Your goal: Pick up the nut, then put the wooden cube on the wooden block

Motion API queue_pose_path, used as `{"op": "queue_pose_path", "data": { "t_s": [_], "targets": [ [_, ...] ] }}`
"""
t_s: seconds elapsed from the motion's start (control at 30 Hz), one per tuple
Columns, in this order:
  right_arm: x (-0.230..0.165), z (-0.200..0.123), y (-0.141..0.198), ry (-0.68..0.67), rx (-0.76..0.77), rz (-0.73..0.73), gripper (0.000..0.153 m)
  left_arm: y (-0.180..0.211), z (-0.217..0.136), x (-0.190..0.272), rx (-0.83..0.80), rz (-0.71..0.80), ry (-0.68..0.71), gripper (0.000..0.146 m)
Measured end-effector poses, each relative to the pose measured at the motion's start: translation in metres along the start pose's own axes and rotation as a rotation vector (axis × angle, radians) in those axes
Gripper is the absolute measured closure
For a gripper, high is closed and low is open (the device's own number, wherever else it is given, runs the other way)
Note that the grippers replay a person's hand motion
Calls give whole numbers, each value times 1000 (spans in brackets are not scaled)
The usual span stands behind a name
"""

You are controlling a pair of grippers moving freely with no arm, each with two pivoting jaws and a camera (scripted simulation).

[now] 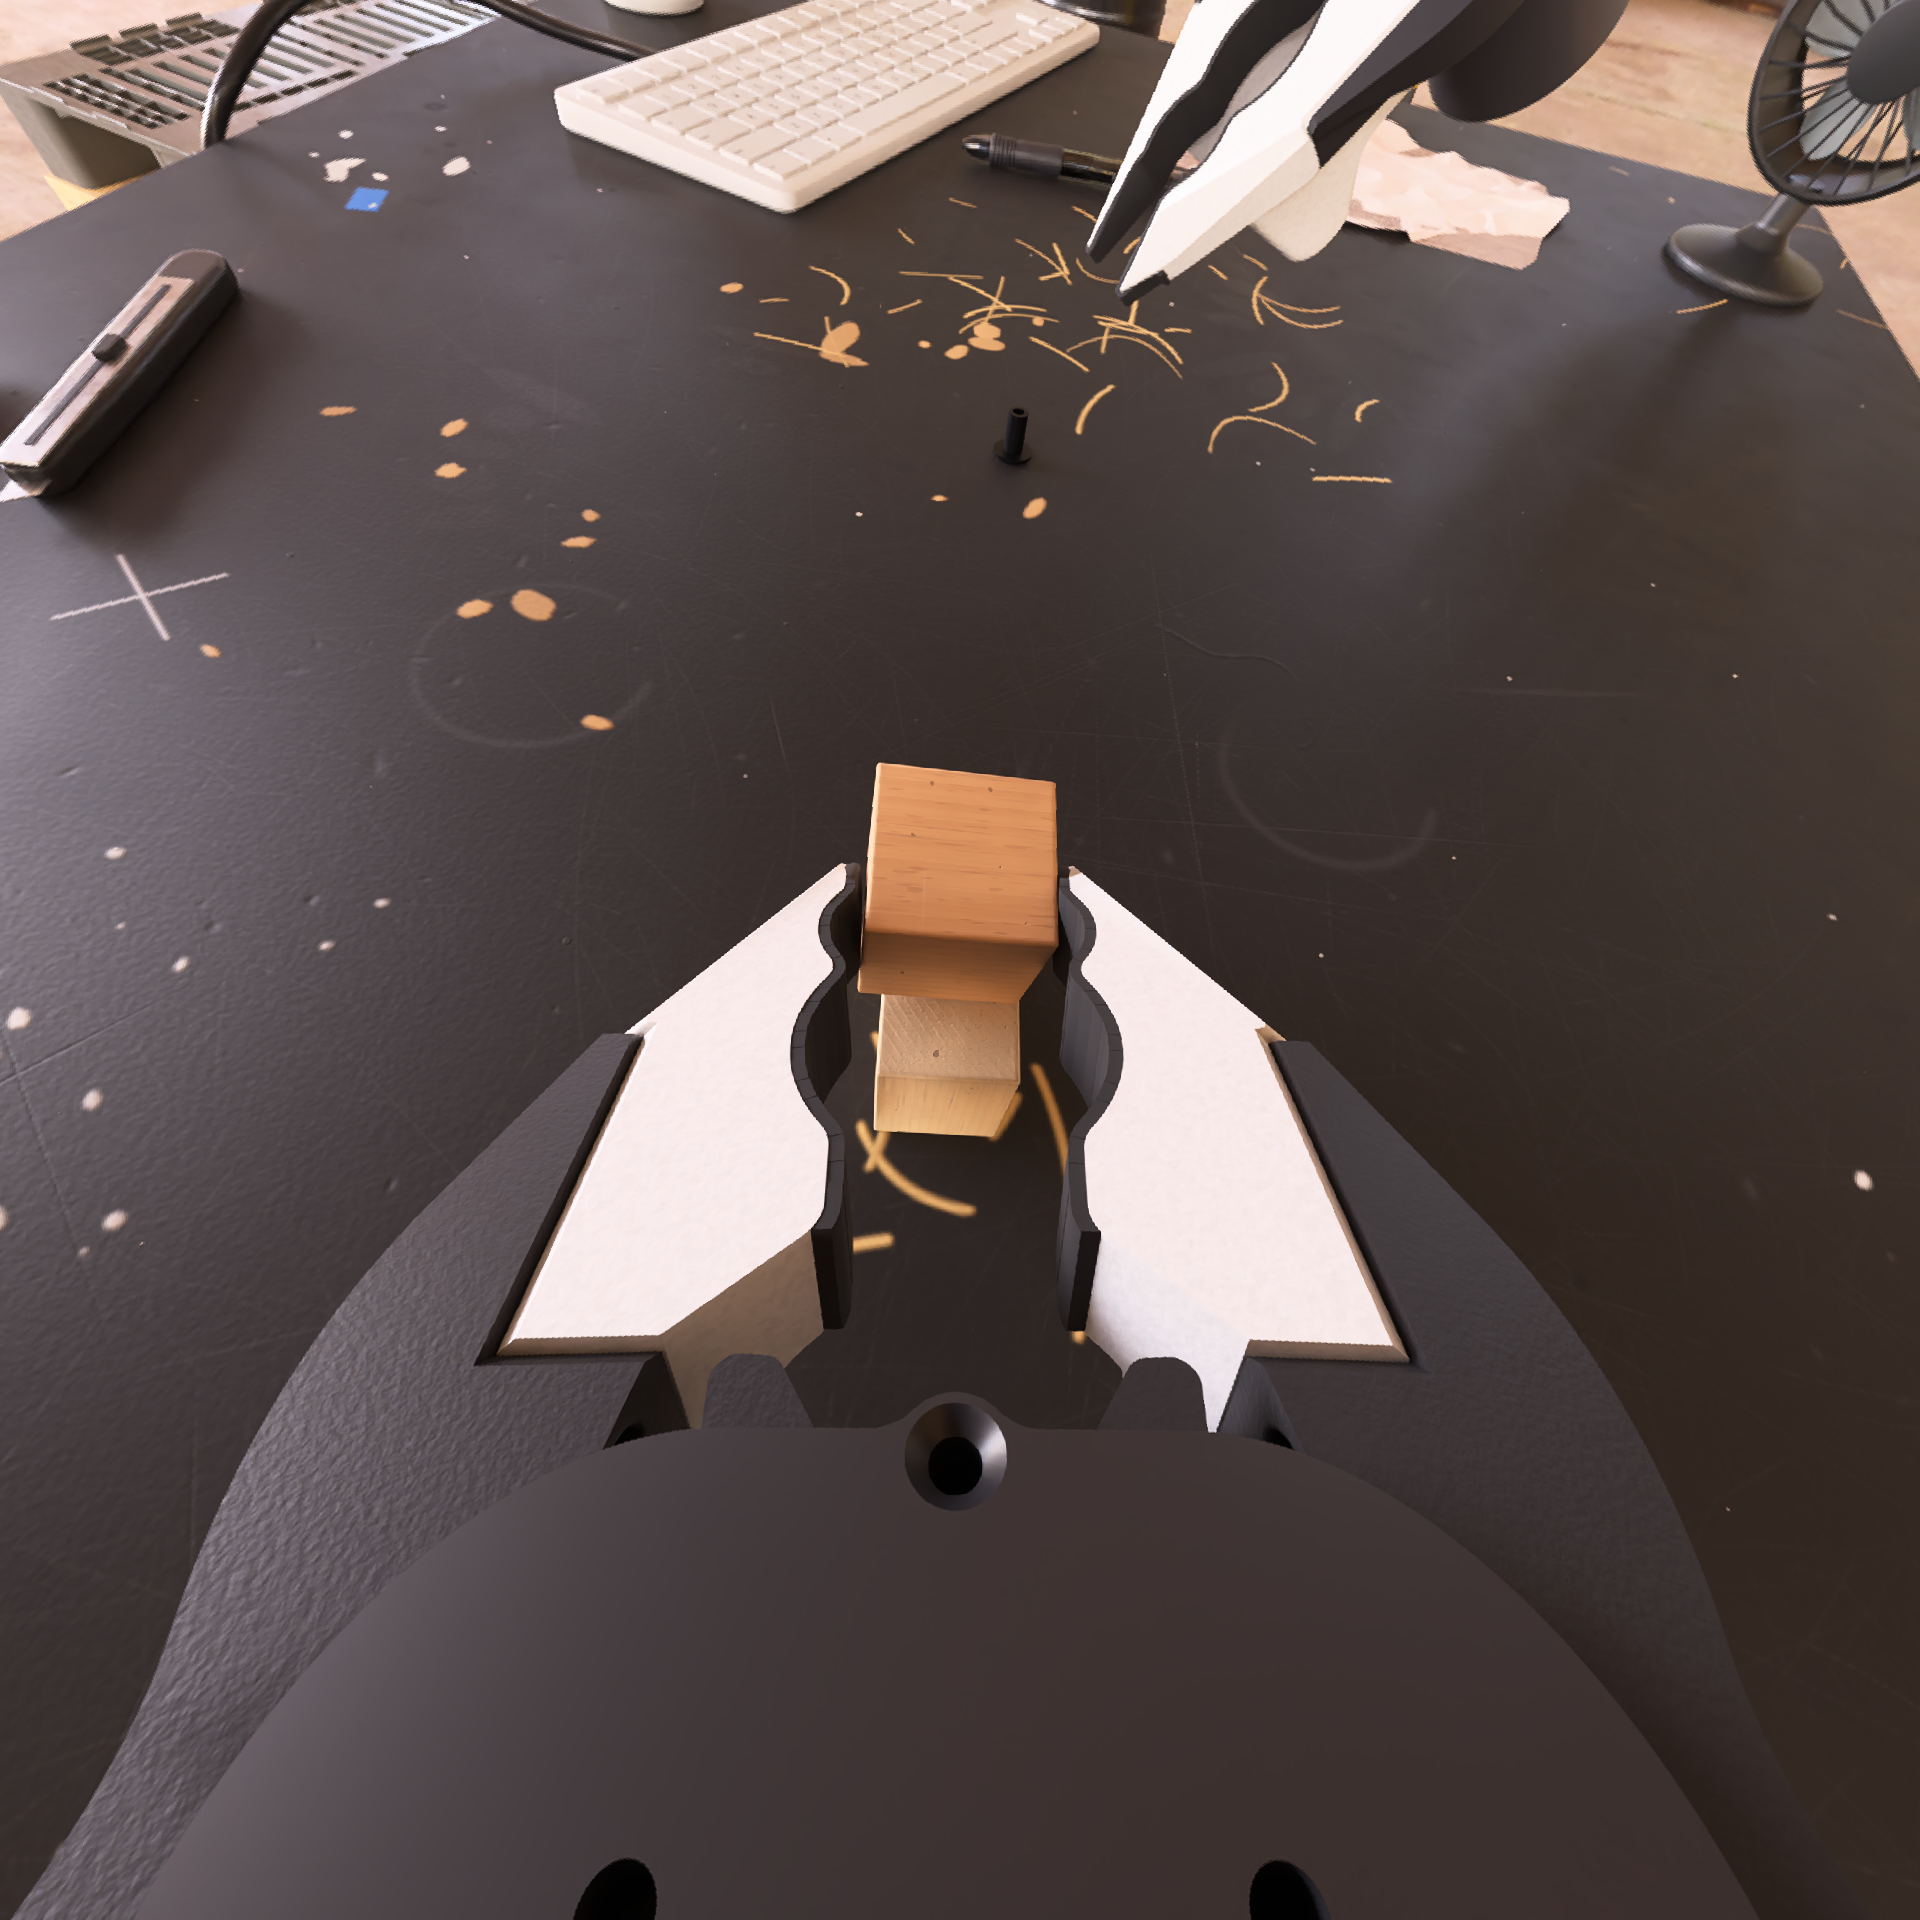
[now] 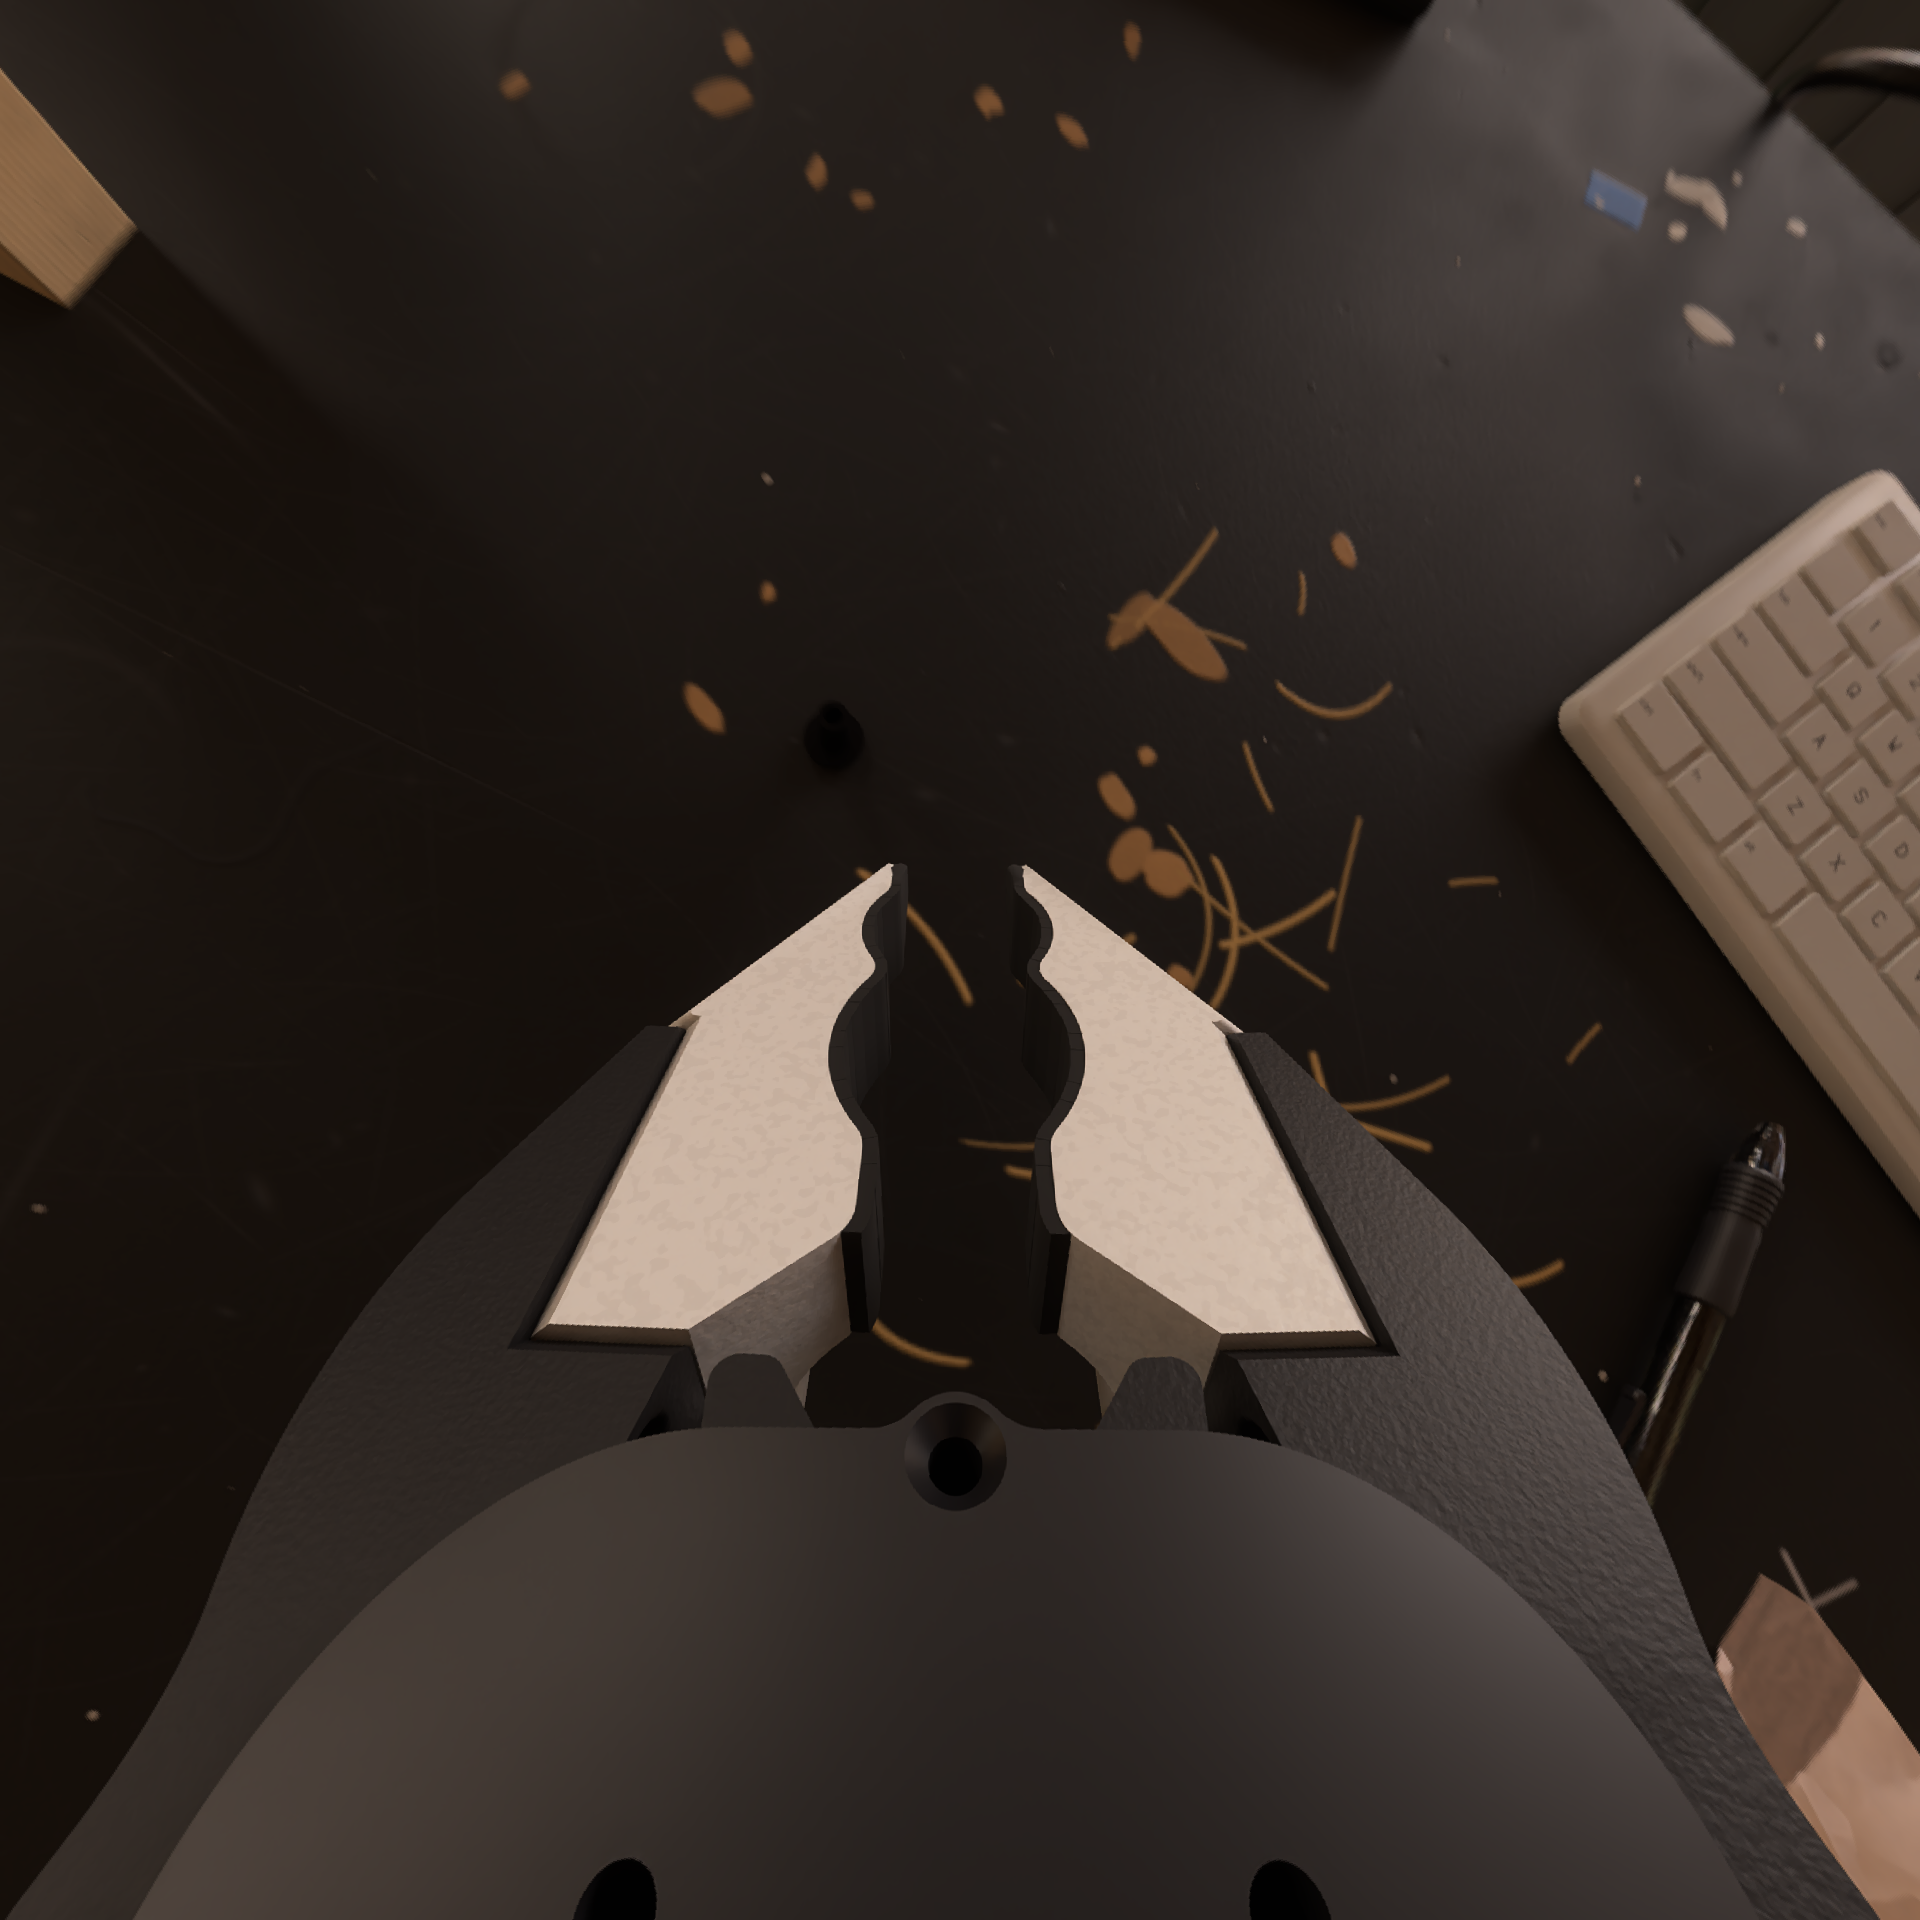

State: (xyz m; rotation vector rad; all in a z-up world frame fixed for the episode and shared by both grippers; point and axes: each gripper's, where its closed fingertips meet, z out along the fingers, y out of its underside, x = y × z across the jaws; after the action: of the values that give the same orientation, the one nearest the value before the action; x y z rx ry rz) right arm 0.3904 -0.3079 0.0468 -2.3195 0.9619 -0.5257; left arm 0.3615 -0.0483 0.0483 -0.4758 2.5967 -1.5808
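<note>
My left gripper (image 1: 961,883) is shut on the wooden cube (image 1: 961,831), an orange-brown cube held between its fingertips. The cube hangs over the paler wooden block (image 1: 945,1070), which stands on the black table between my fingers; I cannot tell if they touch. The nut (image 1: 1015,434), small and black, stands on the table farther ahead. My right gripper (image 1: 1122,265) hovers at the far right, open and empty. In the right wrist view, the right gripper (image 2: 958,873) is above the table, with the nut (image 2: 834,732) just ahead and left of its tips. A wooden corner (image 2: 42,208) shows at the top left.
A white keyboard (image 1: 821,94) (image 2: 1787,790) and a black pen (image 1: 1039,158) (image 2: 1714,1278) lie at the back. A utility knife (image 1: 114,369) lies at the left, a fan (image 1: 1808,156) at the right, crumpled paper (image 1: 1455,208) beside it. Wood shavings (image 1: 1039,312) litter the table.
</note>
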Motion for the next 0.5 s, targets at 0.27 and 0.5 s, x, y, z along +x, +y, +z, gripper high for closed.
{"op": "queue_pose_path", "data": {
  "t_s": [0.27, 0.5],
  "targets": [
    [-23, 22, -7, -82, -27, -169, 133, -1, 0, -2, 7, -16, 5, 110],
    [-24, 49, -13, -167, -85, -305, 133, -2, -1, -1, 13, -8, 7, 110]
  ]
}}
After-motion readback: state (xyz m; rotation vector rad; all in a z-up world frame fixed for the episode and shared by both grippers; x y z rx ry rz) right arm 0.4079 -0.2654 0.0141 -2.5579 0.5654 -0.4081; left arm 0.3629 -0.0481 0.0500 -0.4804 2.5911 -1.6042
